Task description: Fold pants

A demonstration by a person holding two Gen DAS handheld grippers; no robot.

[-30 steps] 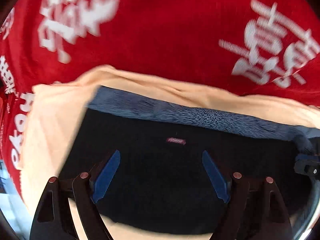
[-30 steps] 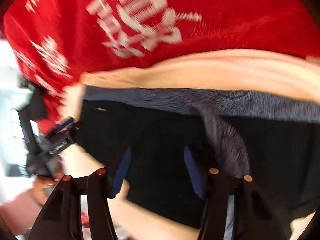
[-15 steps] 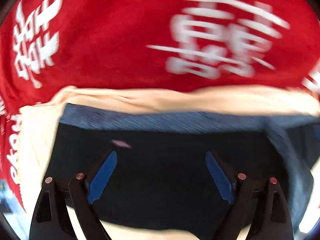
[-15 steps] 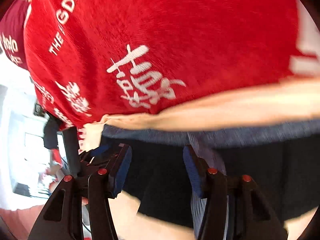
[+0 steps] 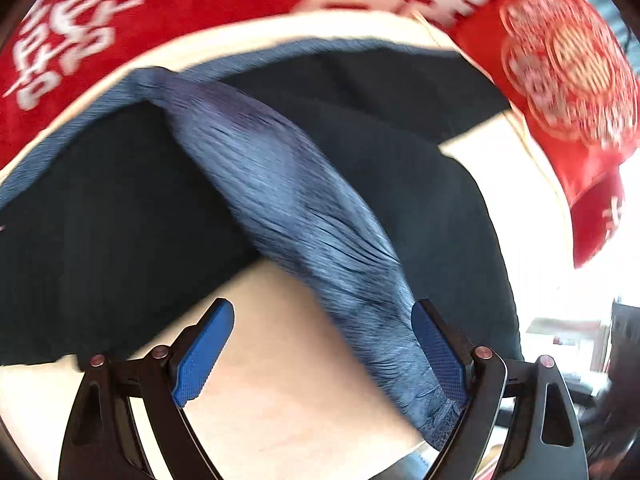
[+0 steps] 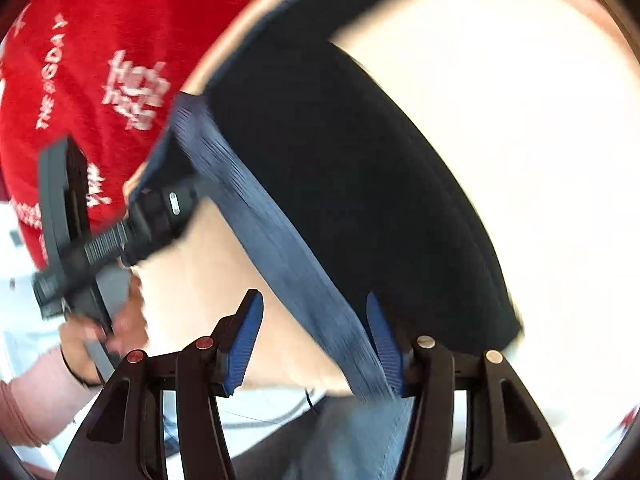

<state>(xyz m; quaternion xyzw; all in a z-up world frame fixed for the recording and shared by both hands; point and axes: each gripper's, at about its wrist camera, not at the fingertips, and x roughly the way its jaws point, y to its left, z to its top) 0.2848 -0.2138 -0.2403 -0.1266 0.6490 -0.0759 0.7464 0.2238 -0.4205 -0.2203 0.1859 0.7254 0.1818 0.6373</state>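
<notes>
The black pants lie spread on a pale tabletop, also in the right wrist view. A blue-grey ribbed band of the pants runs diagonally toward the right finger of my left gripper, whose jaws stand wide apart, holding nothing. In the right wrist view the same band runs down between the jaws of my right gripper, lying against its right pad; the jaws stand apart. The left gripper body shows at left, at the band's far end.
A red cloth with white lettering covers the far side, also seen in the right wrist view. A person's hand holds the left tool. The table's right edge and a bright room lie to the right.
Both views have swung to the right along the pants. The blue-grey band now runs diagonally toward each gripper. The pale tabletop now fills the lower view. Both jaws remain apart.
</notes>
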